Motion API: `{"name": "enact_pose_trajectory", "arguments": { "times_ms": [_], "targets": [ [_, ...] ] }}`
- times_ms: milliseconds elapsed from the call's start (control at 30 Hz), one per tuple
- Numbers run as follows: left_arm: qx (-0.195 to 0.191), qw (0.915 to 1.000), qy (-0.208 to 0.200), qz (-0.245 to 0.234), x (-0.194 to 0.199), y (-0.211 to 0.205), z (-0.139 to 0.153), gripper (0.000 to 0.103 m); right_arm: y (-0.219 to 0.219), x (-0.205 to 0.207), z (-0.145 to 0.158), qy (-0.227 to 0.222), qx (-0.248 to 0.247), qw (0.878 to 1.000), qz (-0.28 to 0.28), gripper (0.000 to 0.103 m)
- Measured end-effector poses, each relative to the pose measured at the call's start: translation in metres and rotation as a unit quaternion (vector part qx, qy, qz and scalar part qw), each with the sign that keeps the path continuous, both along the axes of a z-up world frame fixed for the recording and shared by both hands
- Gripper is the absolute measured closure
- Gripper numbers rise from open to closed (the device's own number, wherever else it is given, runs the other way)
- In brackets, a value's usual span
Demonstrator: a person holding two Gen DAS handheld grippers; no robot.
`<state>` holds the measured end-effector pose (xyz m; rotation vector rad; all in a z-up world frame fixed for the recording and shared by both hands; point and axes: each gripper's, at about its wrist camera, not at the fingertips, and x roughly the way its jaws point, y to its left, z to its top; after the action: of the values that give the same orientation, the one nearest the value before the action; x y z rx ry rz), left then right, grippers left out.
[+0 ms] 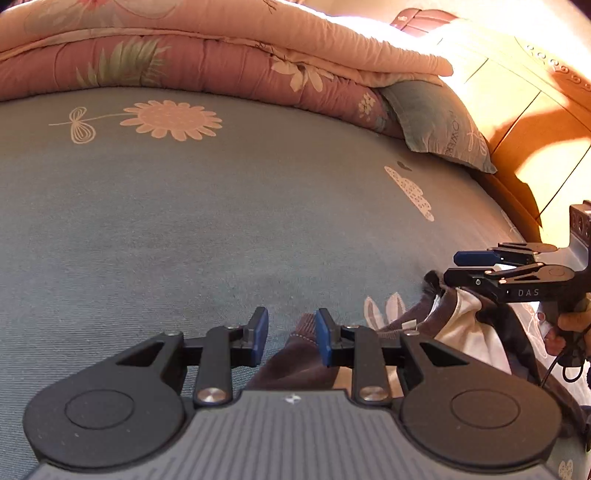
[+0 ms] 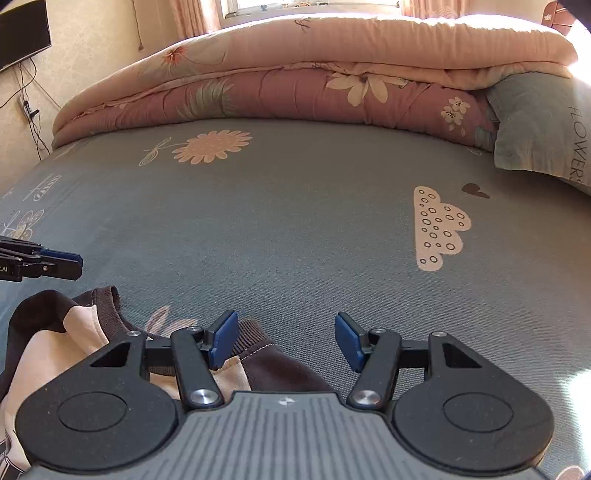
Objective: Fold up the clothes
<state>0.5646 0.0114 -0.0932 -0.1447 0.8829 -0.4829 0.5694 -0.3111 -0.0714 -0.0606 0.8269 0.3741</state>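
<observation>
A brown and cream sweatshirt (image 1: pixel 461 328) lies bunched on the grey-blue bed sheet (image 1: pixel 184 221) near the front edge. My left gripper (image 1: pixel 291 336) is open, with a brown ribbed cuff (image 1: pixel 301 328) lying between its blue pads close to the right one, not pinched. In the right wrist view the sweatshirt (image 2: pixel 44 343) sits at lower left. My right gripper (image 2: pixel 286 341) stands wide open over another brown cuff (image 2: pixel 258 332) beside its left pad. Each gripper shows in the other's view: the right gripper (image 1: pixel 454 266) over the garment's collar, the left gripper (image 2: pixel 74 262) at the left edge.
A folded pink floral quilt (image 2: pixel 314 85) lies across the far side of the bed, with a teal pillow (image 2: pixel 543 133) at its right end. A wooden headboard (image 1: pixel 517 110) rises to the right. A wall-mounted screen (image 2: pixel 22 33) hangs at far left. A hand (image 1: pixel 572 325) holds the right gripper's handle.
</observation>
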Motion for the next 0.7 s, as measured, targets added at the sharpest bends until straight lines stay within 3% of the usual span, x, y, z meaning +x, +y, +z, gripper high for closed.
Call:
{"name": "enact_pose_trajectory", "arguments": {
  "times_ms": [67,133,267,400,467,500,567,700],
  "targets": [
    [0.029,0.9994,0.004,-0.017,-0.011,-0.008,-0.012,0.076,0.005,-0.007,-0.013,0.008,-0.022,1.000,0.015,0.039],
    [0.048,0.9981,-0.023,-0.031,-0.034,-0.009,-0.018,0.076,0.006,-0.024,-0.024,0.000,-0.052,0.998,0.029,0.039],
    [0.049,0.9974,-0.026,-0.046,-0.052,-0.005,-0.016,0.076,-0.006,-0.055,-0.029,-0.008,-0.034,0.999,0.030,0.038],
    [0.029,0.9988,-0.026,-0.029,-0.033,-0.002,-0.006,0.076,-0.004,-0.041,-0.014,-0.012,-0.031,0.999,0.037,0.039],
    [0.023,0.9991,-0.006,-0.034,-0.023,-0.003,-0.012,0.076,-0.004,-0.028,-0.006,-0.033,-0.018,0.999,0.035,0.038],
    [0.019,0.9991,0.004,-0.037,-0.018,-0.004,-0.015,0.076,-0.003,-0.020,-0.009,-0.022,-0.016,0.999,0.039,0.038],
    [0.027,0.9986,-0.001,-0.045,-0.022,-0.007,-0.016,0.076,-0.001,-0.003,-0.017,-0.001,-0.012,0.999,0.046,0.038],
    [0.071,0.9940,-0.036,-0.075,-0.042,-0.016,-0.015,0.079,0.004,-0.018,-0.027,0.001,-0.024,0.996,0.088,0.037]
  ]
}}
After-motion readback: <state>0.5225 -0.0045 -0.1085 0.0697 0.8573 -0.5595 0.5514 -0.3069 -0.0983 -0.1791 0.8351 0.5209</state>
